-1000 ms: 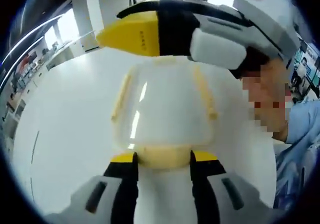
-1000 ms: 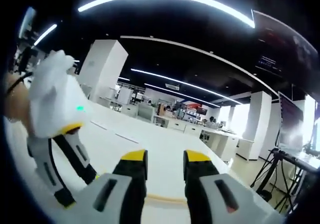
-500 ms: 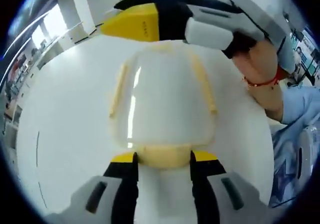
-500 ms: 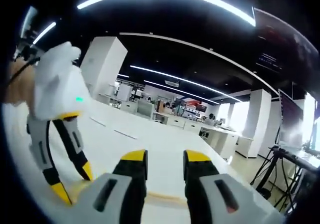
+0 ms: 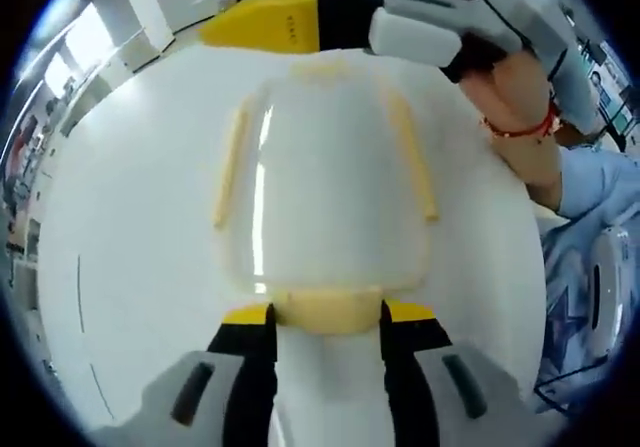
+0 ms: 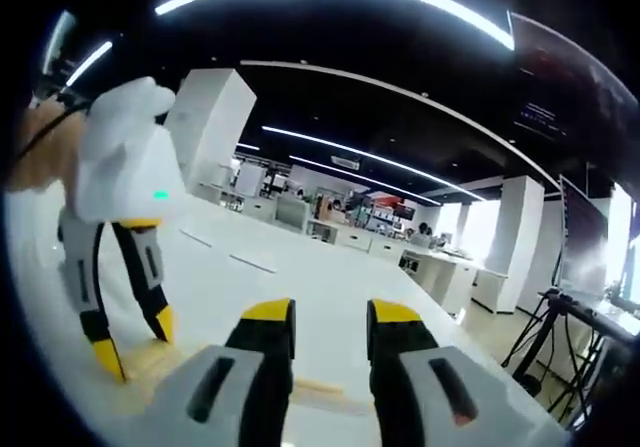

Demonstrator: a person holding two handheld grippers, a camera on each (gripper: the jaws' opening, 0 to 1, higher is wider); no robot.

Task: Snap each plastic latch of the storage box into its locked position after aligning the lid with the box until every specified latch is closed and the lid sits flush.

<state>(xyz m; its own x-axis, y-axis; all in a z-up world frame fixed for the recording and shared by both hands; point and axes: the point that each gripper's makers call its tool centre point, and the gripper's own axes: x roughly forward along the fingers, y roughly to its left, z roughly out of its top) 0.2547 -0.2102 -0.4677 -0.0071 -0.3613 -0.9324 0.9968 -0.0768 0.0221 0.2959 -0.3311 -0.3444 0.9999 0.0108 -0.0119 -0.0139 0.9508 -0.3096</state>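
The clear storage box lid [image 5: 325, 177] lies on the white table, with pale yellow latches along its edges. My left gripper [image 5: 328, 313] is open, and its yellow-tipped jaws stand on either side of the near end latch [image 5: 326, 310]. My right gripper [image 5: 265, 19] reaches in from the top, its yellow tip just above the far end latch [image 5: 320, 67], with a hand [image 5: 510, 97] behind it. In the right gripper view my right gripper [image 6: 330, 313] is open, above a yellow latch strip [image 6: 322, 395]. The left gripper [image 6: 135, 340] stands at the left with its jaws spread over the box's yellow edge [image 6: 145, 362].
The white table [image 5: 130, 247] spreads wide to the left of the box. A person's blue sleeve [image 5: 590, 182] is at the right. Across the hall stand white pillars [image 6: 205, 127], desks [image 6: 440, 267] and a tripod [image 6: 560, 327].
Both views have shifted a little with the hands, and the left gripper view now looks more steeply down on the lid. Both grippers stay at their end latches, with jaw gaps unchanged.
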